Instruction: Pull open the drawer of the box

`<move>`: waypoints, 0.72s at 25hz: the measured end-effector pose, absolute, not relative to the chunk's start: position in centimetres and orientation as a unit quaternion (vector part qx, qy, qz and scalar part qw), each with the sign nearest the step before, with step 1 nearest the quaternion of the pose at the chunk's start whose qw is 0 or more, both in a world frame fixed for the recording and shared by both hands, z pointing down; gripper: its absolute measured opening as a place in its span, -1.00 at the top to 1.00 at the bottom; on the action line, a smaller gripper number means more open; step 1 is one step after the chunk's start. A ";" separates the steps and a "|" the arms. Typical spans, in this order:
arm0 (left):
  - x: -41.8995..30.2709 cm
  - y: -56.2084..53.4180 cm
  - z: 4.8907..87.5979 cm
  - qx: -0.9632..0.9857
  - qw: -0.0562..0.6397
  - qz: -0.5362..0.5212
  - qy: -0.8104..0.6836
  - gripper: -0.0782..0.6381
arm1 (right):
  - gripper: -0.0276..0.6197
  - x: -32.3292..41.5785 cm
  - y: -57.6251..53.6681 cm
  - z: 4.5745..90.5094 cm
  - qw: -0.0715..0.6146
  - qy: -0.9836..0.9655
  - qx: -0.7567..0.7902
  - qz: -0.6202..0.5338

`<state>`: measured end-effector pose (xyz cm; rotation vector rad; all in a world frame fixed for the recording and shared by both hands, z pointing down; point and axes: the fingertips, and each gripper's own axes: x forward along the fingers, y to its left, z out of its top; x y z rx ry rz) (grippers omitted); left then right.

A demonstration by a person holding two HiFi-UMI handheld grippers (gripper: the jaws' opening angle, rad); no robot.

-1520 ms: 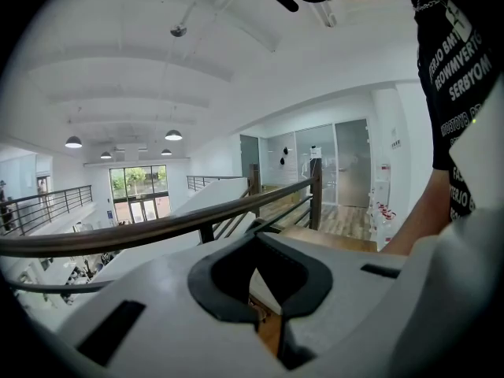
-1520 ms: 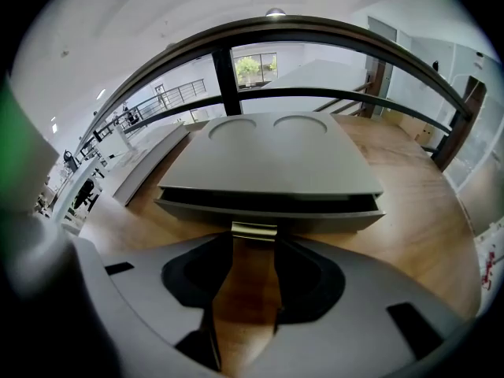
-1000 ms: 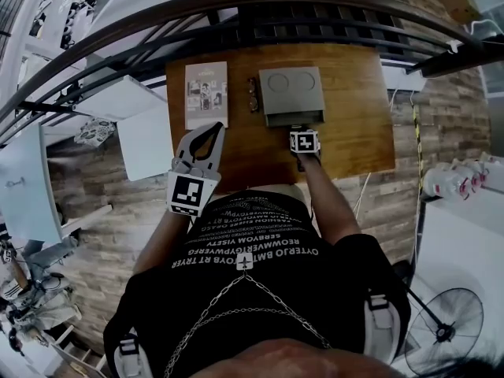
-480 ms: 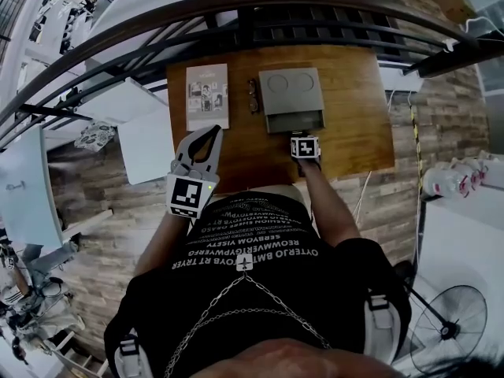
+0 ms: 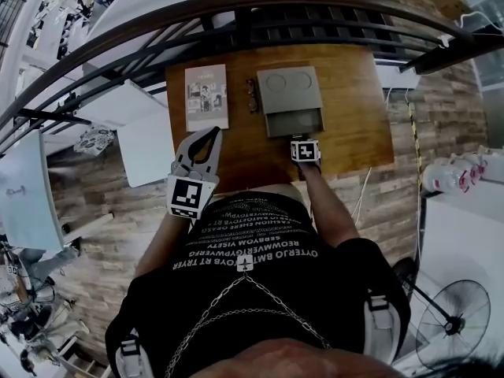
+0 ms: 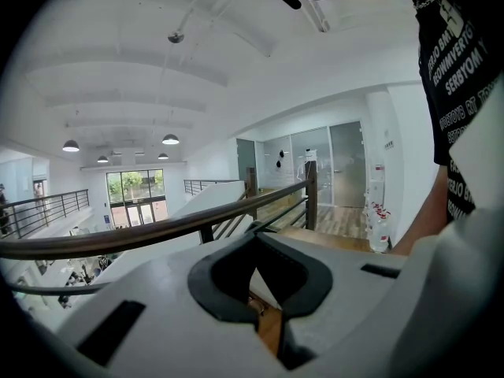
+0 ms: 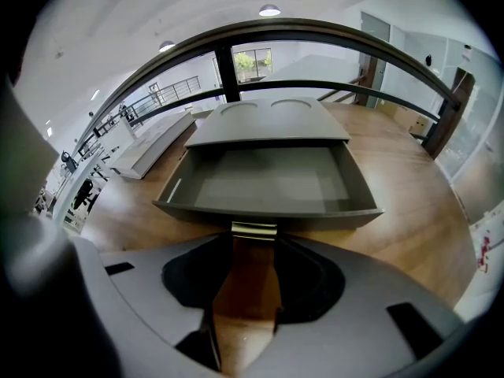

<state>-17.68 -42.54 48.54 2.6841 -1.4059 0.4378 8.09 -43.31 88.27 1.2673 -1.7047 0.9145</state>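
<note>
Right gripper view: your right gripper (image 7: pixel 253 241) has its fingers (image 7: pixel 309 278) pinching the handle (image 7: pixel 253 229) of the drawer (image 7: pixel 268 183), which stands pulled out of the box (image 7: pixel 268 124) at centre frame on the surface (image 7: pixel 398 183). Your left gripper (image 6: pixel 253 241) has its fingers pressed together.

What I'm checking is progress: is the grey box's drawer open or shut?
Open. The grey drawer sticks out from the flat grey box, its empty inside showing; the right hand-held gripper grips its metal handle.

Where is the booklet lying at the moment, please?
In the head view, the booklet lies flat on the left part of the wooden table, left of the grey box, with a small dark object between them.
</note>
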 end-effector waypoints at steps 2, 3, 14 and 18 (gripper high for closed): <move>-17.4 -42.4 48.4 0.877 0.039 0.142 -0.458 0.77 | 0.42 8.3 -43.0 88.2 0.402 -0.674 0.502 0.363; -17.4 -42.3 48.4 0.877 0.039 0.142 -0.458 0.76 | 0.42 8.3 -42.8 88.2 0.402 -0.673 0.502 0.364; -17.7 -40.5 48.6 0.878 0.036 0.140 -0.456 0.77 | 0.42 7.9 -40.2 88.8 0.406 -0.671 0.500 0.366; -16.9 -40.0 48.5 0.881 0.035 0.140 -0.451 0.77 | 0.42 8.4 -39.3 88.9 0.407 -0.672 0.499 0.366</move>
